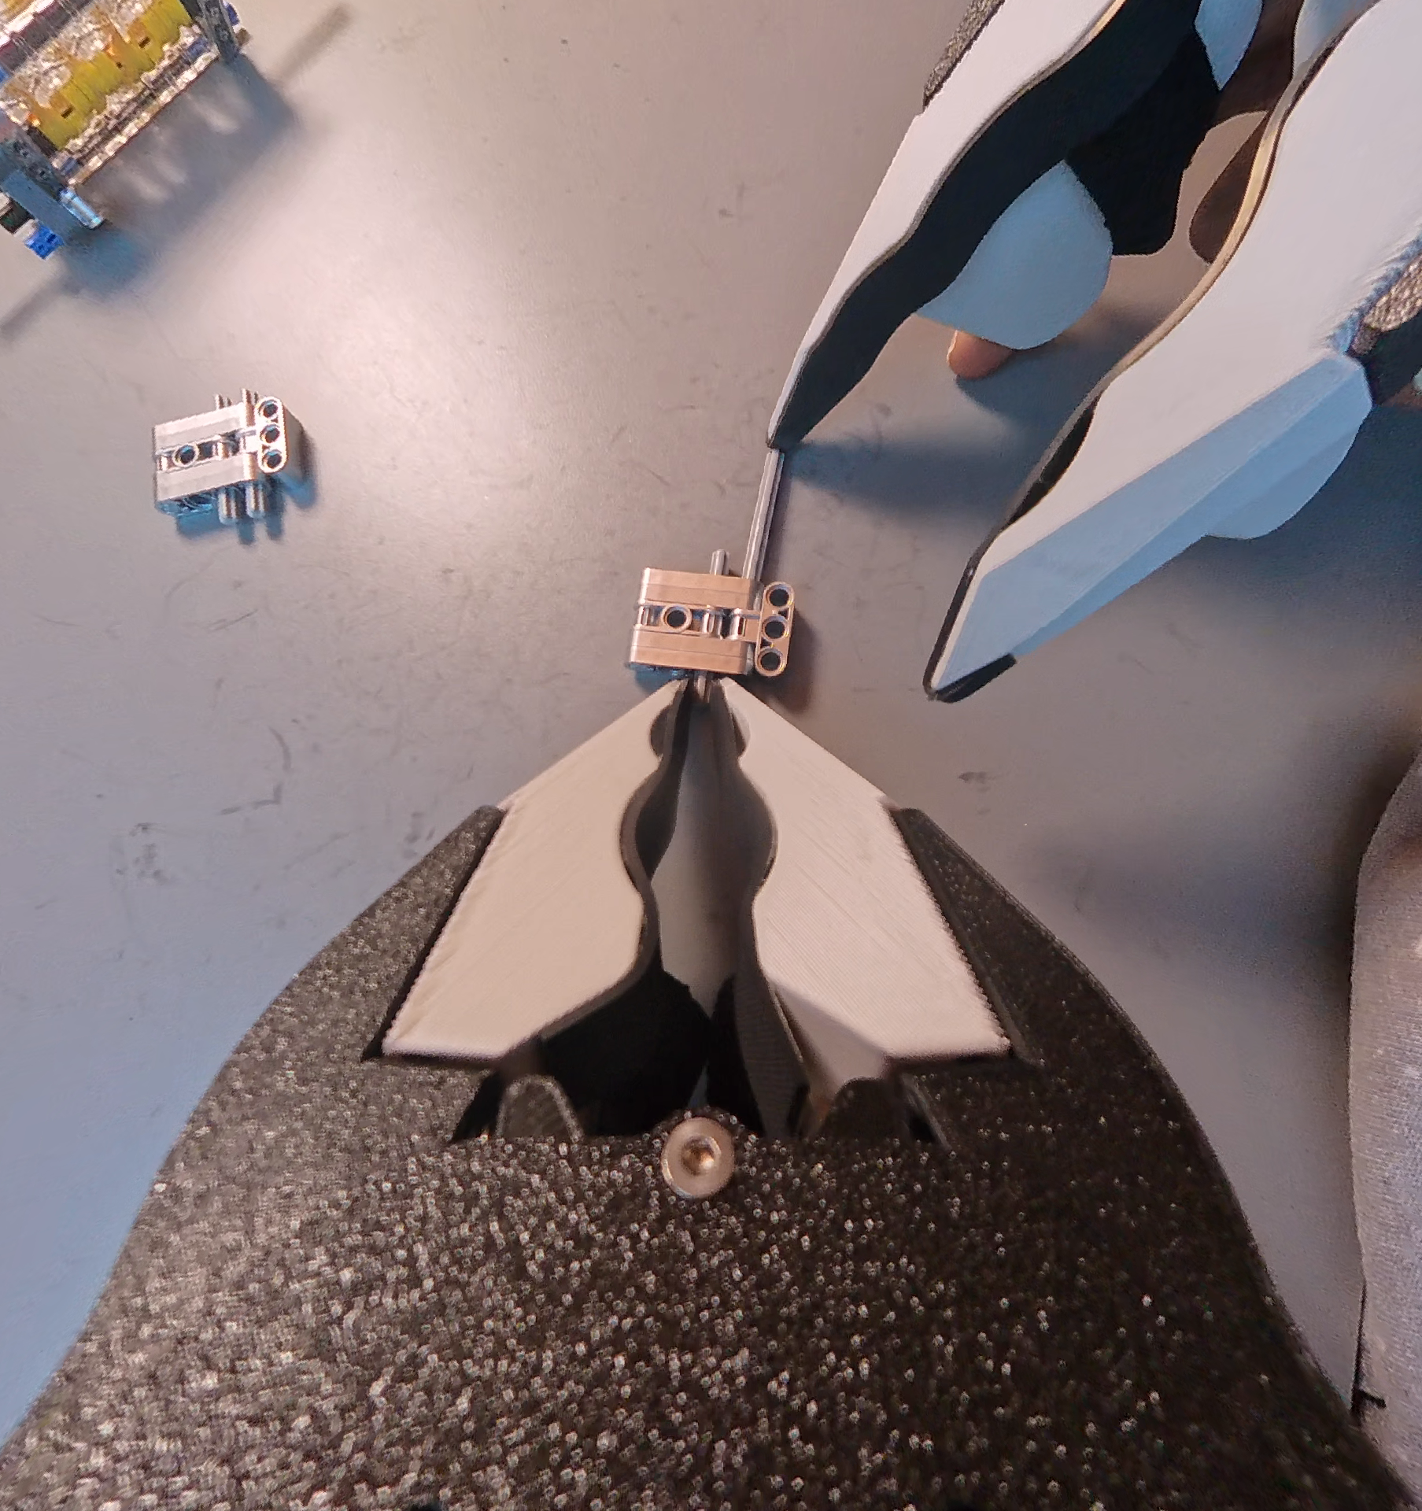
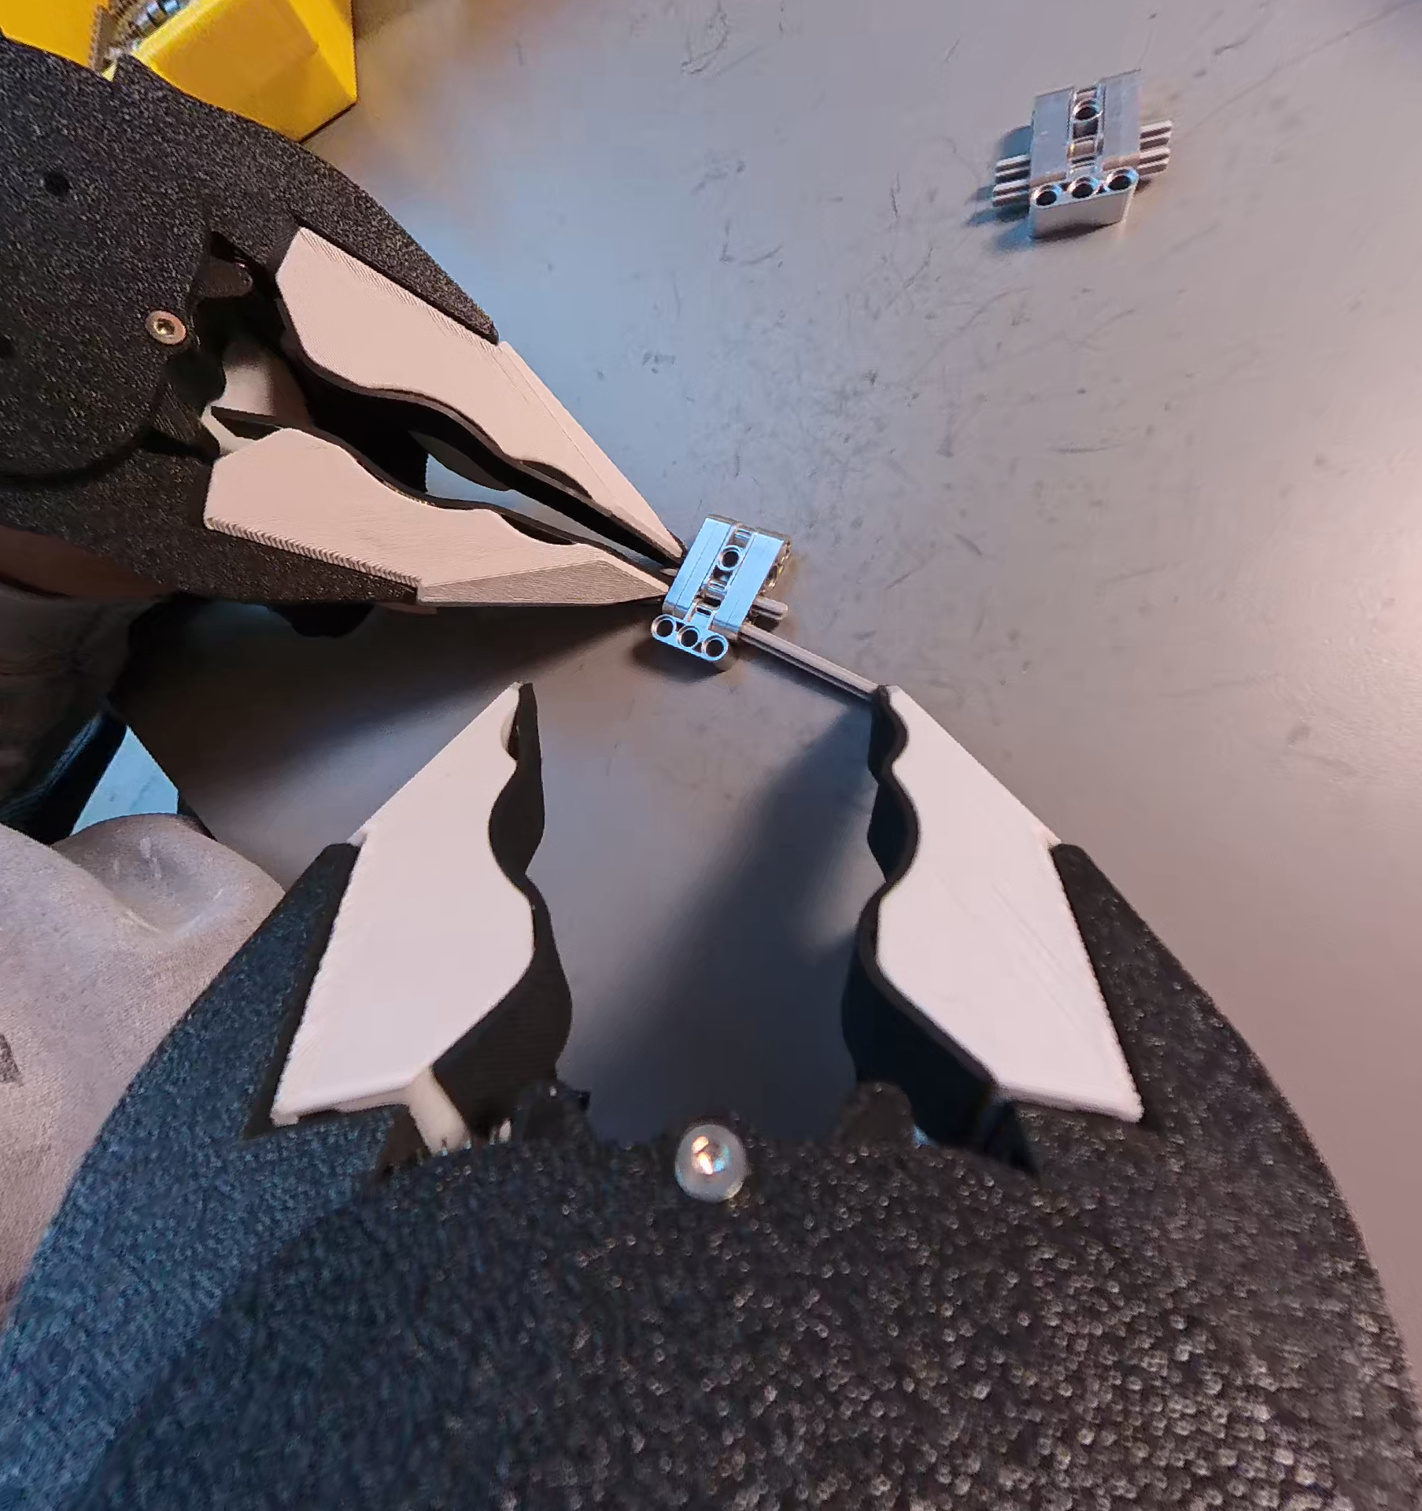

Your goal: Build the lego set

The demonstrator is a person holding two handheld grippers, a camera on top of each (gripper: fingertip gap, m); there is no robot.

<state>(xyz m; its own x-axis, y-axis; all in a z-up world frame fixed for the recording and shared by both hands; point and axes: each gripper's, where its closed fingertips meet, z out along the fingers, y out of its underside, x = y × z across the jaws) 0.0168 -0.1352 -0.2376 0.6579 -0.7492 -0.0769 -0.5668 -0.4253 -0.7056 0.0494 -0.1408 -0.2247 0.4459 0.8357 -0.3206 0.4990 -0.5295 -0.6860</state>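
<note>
Left wrist view: left gripper [image 1: 701, 689] pinched shut on block [image 1: 695, 629] pin. Right gripper [image 2: 699, 695] wide open, fingertip touching thin axle [image 2: 805, 658]. Block likely light, rigid plastic; axle slender; grip block's flat sides.

Silver-grey brick assemblies [image 1: 695, 619] [image 1: 229, 451] on scuffed dark grey table [image 1: 446, 327]; yellow box [image 2: 258, 57].

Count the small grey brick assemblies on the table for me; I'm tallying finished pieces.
2. One small grey beam-and-pin brick assembly sits at the tips of the left tongs, a thin grey axle sticking out. The other lies apart, untouched. The far rack may hide more.
</note>
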